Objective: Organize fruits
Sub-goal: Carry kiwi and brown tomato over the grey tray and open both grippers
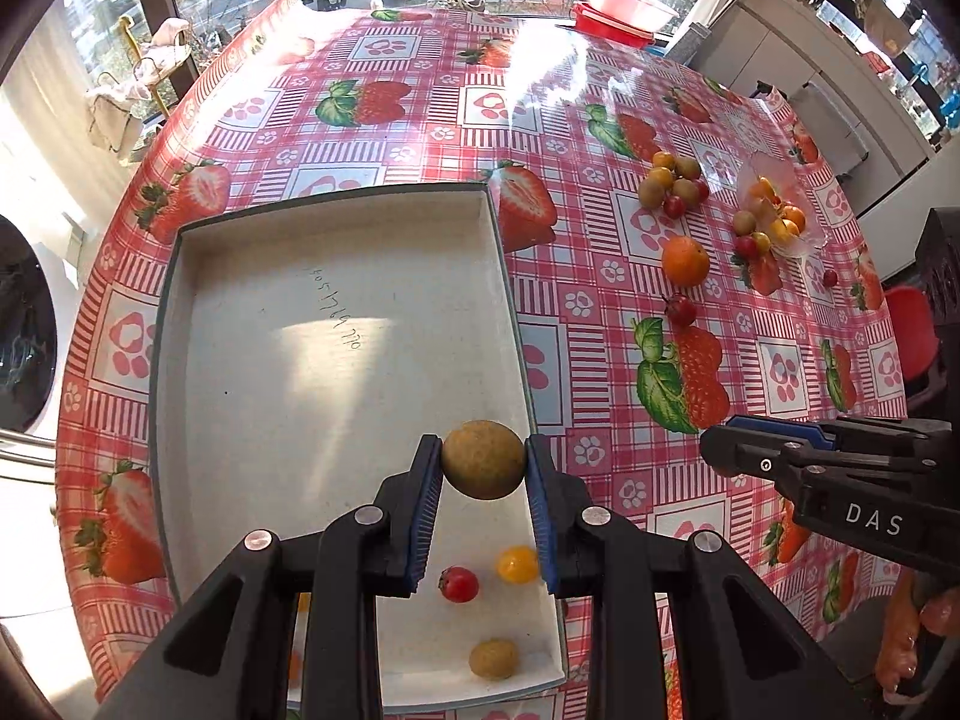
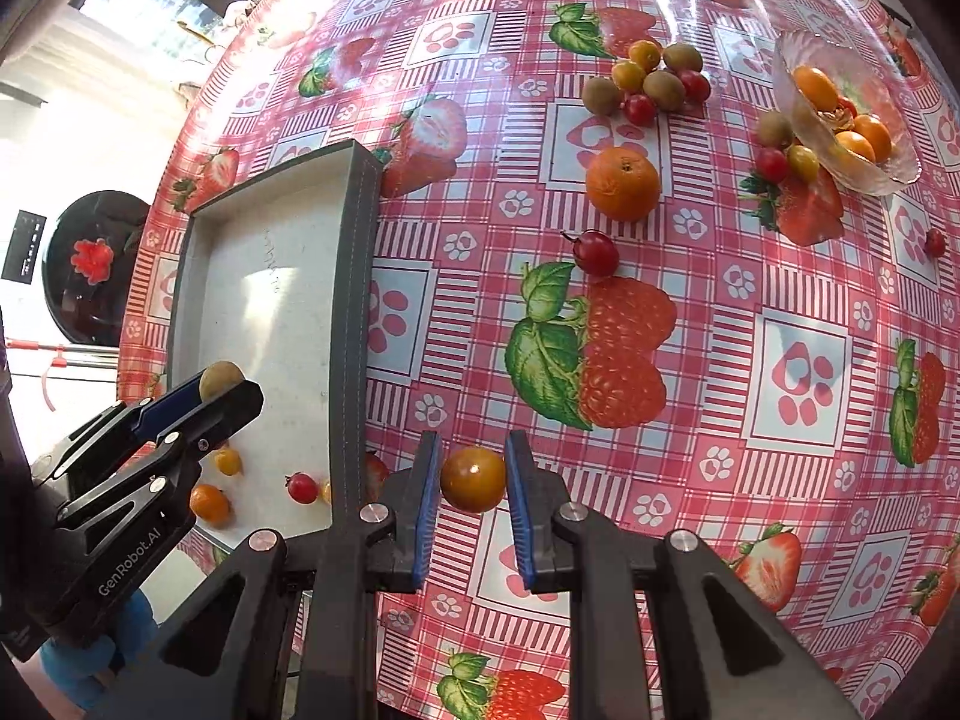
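My left gripper (image 1: pixel 483 461) is shut on a small brown-green kiwi (image 1: pixel 483 459) and holds it over the near right part of the white tray (image 1: pixel 336 222). The tray holds a red cherry tomato (image 1: pixel 459 584), a yellow tomato (image 1: pixel 517 564) and another small kiwi (image 1: pixel 493 659). My right gripper (image 2: pixel 473 479) is shut on an orange-yellow cherry tomato (image 2: pixel 473 479) above the tablecloth, just right of the tray's dark wall (image 2: pixel 354 324). The left gripper (image 2: pixel 225 387) with its kiwi also shows in the right wrist view.
On the strawberry tablecloth lie an orange (image 2: pixel 622 183), a loose red tomato (image 2: pixel 595 252), a cluster of kiwis and tomatoes (image 2: pixel 651 81) and a glass bowl (image 2: pixel 897 171) with kumquats. Red basins (image 1: pixel 624 0) stand at the far edge by the window.
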The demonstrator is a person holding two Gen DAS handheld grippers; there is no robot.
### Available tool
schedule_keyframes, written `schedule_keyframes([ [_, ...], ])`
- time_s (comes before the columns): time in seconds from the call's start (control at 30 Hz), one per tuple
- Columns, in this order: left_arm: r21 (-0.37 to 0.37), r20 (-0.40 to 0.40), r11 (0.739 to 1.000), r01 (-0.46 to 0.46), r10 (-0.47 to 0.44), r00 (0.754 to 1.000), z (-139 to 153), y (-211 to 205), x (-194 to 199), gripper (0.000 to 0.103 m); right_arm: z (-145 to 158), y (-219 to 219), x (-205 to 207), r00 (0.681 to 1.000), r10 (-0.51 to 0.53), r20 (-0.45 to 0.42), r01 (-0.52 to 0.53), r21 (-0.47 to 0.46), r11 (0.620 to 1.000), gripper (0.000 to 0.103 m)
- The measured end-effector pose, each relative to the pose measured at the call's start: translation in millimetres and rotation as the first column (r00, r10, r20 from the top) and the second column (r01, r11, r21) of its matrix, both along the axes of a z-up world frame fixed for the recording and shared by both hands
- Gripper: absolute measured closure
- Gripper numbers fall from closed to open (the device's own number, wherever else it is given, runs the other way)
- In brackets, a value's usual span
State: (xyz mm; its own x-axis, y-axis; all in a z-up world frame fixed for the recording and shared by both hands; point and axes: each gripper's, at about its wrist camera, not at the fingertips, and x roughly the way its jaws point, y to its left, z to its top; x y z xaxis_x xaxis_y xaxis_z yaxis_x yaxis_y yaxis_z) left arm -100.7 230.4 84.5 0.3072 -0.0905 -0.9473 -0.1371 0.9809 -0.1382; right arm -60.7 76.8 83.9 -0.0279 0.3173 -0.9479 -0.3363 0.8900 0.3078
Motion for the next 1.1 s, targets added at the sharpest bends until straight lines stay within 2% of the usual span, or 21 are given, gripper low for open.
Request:
schedule_keyframes([
  [0.5,0.040,-0.044,0.991,-0.129,0.131,0.990,-21.3,70.9,-36.4,0.074,0.3,90.0,-20.3,0.988,0.157,-0.010,-0.157,0.029,0.987,0.080],
  [0.77,0.057,-0.063,0.988,-0.140,0.143,0.988,-34.7,87.3,-39.6,0.074,-12.4,119.3,-28.3,0.978,0.206,-0.033,-0.205,0.013,0.979,0.080],
  [1.1,0.069,-0.088,0.990,-0.124,0.130,0.988,-50.4,90.3,-30.6,0.074,-30.5,132.1,-23.2,0.980,0.193,-0.051,-0.195,-0.024,0.981,0.080],
])
